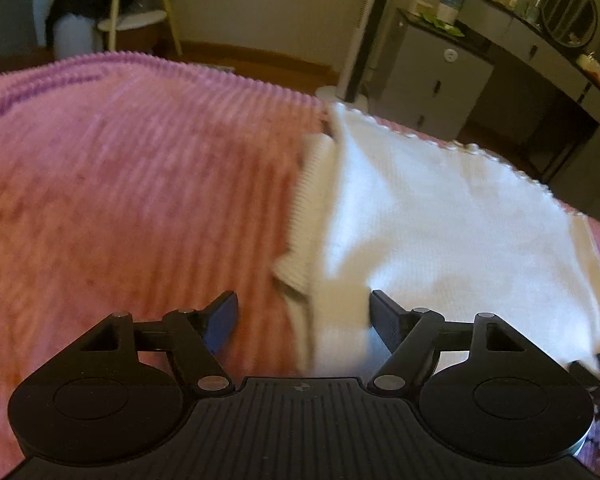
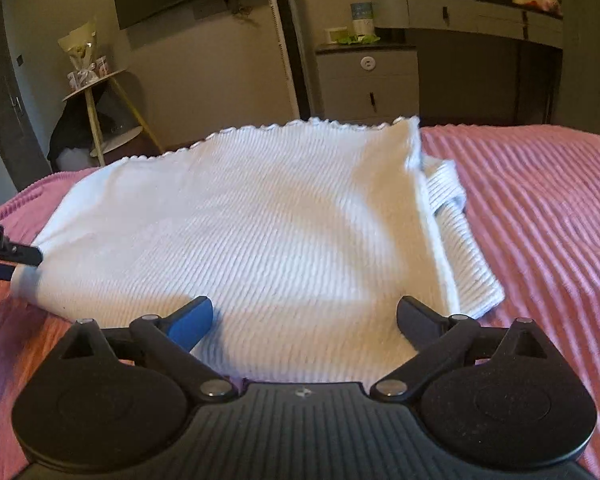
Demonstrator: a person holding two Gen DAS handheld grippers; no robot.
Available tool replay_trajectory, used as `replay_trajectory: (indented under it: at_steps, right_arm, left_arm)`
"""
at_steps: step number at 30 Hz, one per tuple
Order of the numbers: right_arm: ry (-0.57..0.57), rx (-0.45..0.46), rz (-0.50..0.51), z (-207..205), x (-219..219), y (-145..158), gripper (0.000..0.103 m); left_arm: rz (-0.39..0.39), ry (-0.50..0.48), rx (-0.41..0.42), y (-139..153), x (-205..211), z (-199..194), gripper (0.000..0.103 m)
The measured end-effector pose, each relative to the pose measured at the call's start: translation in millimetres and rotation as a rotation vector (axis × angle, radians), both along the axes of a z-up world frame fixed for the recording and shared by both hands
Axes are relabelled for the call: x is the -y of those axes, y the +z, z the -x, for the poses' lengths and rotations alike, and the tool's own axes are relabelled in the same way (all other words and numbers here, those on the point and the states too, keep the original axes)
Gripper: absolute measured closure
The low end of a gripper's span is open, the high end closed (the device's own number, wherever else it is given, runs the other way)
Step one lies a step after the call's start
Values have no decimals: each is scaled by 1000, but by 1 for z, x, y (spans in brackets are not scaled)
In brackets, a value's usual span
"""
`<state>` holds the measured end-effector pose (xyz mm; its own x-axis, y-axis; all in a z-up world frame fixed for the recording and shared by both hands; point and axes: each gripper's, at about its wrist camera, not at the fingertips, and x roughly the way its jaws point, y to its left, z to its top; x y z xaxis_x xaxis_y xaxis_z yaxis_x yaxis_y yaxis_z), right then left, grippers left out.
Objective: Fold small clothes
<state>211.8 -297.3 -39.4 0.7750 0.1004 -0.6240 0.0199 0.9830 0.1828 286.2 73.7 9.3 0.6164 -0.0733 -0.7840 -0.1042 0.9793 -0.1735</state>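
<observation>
A white ribbed knit garment [image 2: 252,224] is lying spread on a pink ribbed blanket [image 2: 540,208] that is covering a bed. Its far hem is showing a scalloped trim, and a ribbed sleeve [image 2: 464,248] is peeking out from under its right side, so it is looking already partly folded. The right gripper [image 2: 304,316] is hovering at the garment's near edge with its fingers spread wide, gripping nothing; cloth is lying beneath and between them. The left gripper [image 1: 300,316] is sitting at the garment's left near corner, its fingers also wide apart, with a blurred fold of white cloth and the other ribbed sleeve [image 1: 308,216] lying in the gap; nothing appears pinched. In the right wrist view, that left gripper is showing as a dark tip touching the garment's left edge. The step in hand is probably taking hold of the near edge to fold it toward the far hem. Doing it well is likely meaning pinching both layers at matching points near each corner, lifting evenly, and laying the near edge square with the trim while keeping the tucked sleeves from sliding out. Bare blanket is lying open on both sides, giving sweeping room. The far hem is sitting close to the bed's far edge, beyond which a grey cabinet [image 2: 366,80] is standing.
</observation>
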Motion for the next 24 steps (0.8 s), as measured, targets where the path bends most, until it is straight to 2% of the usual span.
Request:
replay_trajectory:
  at_steps: [1, 2, 4, 6, 7, 10, 12, 17, 21, 22, 24]
  right_arm:
    - [-18, 7, 1, 0, 3, 3, 18]
    - [-45, 15, 3, 2, 6, 5, 23]
    - [-97, 34, -32, 7, 16, 10, 48]
    - [-143, 29, -75, 10, 26, 10, 60]
    - [-155, 29, -90, 12, 29, 11, 63]
    - [-154, 42, -108, 19, 28, 13, 63]
    - [-135, 54, -94, 21, 21, 15, 62]
    - [-68, 61, -136, 13, -3, 15, 62]
    - [-2, 81, -163, 10, -22, 13, 62]
    - [-16, 76, -136, 9, -26, 10, 62]
    - [-28, 68, -92, 9, -30, 4, 63]
  left_arm:
    - [-10, 6, -1, 0, -3, 0, 25]
    - [-15, 9, 0, 0, -6, 0, 24]
    - [-12, 20, 7, 0, -12, 1, 23]
    - [5, 35, 6, 1, -18, 1, 23]
    - [21, 47, 12, 3, -22, 1, 23]
    - [28, 93, 41, 8, -32, -1, 27]
    - [69, 79, 45, 8, -38, -5, 27]
    - [253, 1, -21, -5, -38, -23, 28]
    - [298, -23, -76, -24, -32, -44, 27]
    - [304, -18, -74, -26, -32, -47, 28]
    - [325, -26, -66, -24, -30, -50, 46]
